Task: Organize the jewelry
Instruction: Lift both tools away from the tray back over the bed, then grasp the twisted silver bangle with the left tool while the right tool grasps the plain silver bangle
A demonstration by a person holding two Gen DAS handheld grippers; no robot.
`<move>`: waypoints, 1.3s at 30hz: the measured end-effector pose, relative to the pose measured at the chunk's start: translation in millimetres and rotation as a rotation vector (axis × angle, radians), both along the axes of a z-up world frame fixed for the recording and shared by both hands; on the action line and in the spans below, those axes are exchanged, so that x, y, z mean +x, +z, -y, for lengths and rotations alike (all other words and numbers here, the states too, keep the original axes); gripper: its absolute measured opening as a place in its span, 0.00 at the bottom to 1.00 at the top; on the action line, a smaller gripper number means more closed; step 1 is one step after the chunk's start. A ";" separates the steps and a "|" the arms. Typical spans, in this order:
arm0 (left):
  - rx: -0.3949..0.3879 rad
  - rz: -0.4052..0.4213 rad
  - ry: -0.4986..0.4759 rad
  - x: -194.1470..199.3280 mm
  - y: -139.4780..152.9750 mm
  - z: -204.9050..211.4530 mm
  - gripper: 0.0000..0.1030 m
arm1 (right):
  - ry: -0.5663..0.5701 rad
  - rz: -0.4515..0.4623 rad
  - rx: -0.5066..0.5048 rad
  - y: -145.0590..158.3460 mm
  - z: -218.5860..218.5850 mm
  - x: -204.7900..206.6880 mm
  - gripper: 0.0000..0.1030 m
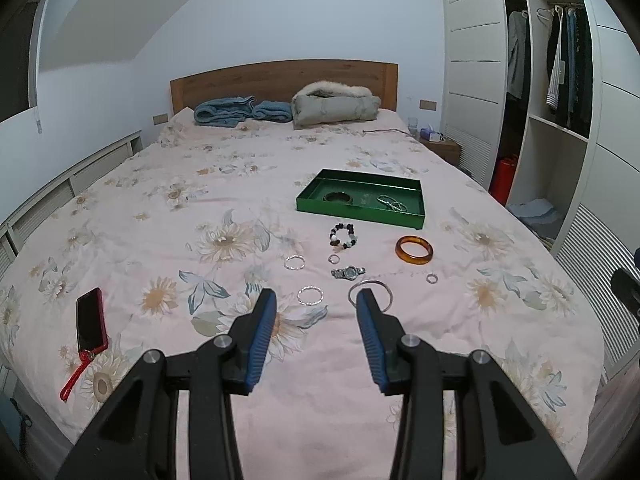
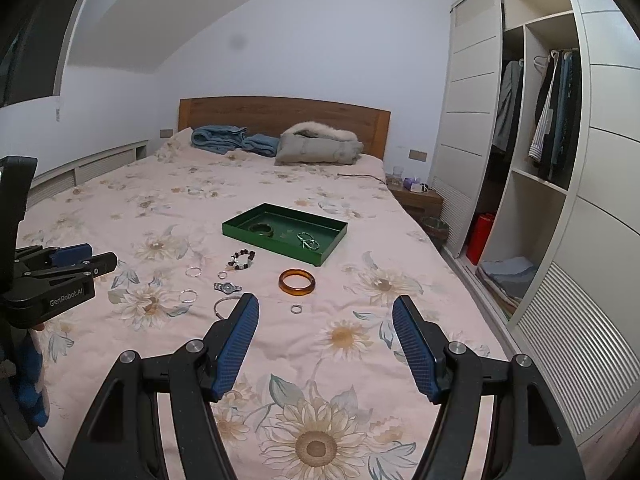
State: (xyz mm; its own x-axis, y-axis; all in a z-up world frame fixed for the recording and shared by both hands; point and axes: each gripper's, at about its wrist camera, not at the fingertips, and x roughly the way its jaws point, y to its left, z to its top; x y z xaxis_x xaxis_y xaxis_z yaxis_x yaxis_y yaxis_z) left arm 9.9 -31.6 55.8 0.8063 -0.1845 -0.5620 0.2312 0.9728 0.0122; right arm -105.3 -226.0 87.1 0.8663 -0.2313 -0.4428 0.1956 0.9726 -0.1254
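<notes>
With both the left gripper and right gripper gaping empty, those thin rings could sink into the soft bedspread and slip the pads.

"GenRobot.AI" on left tool

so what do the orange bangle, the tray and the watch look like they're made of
Orange bangle: glossy, translucent amber colour with bright highlights, so likely resin, glass or amber; the look leaves it open.
Tray: thin, straight green walls with a satin sheen, probably painted metal, possibly lacquered board.
Watch: silver-grey and shiny with a link band, apparently polished metal.
</notes>
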 end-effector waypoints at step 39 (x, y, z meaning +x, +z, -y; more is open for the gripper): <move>0.019 -0.340 -0.075 189.7 -151.6 -2.5 0.46 | 0.369 -0.416 0.363 -169.6 3.6 235.1 0.23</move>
State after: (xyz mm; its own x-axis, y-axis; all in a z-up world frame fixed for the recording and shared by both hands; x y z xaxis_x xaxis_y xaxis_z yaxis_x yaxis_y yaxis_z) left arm 199.7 -29.1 -95.9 0.5570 -0.2228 -0.8001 0.2957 0.9534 -0.0597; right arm 129.8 -229.6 -82.4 0.6002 0.2750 -0.7511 -0.1524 0.9611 0.2302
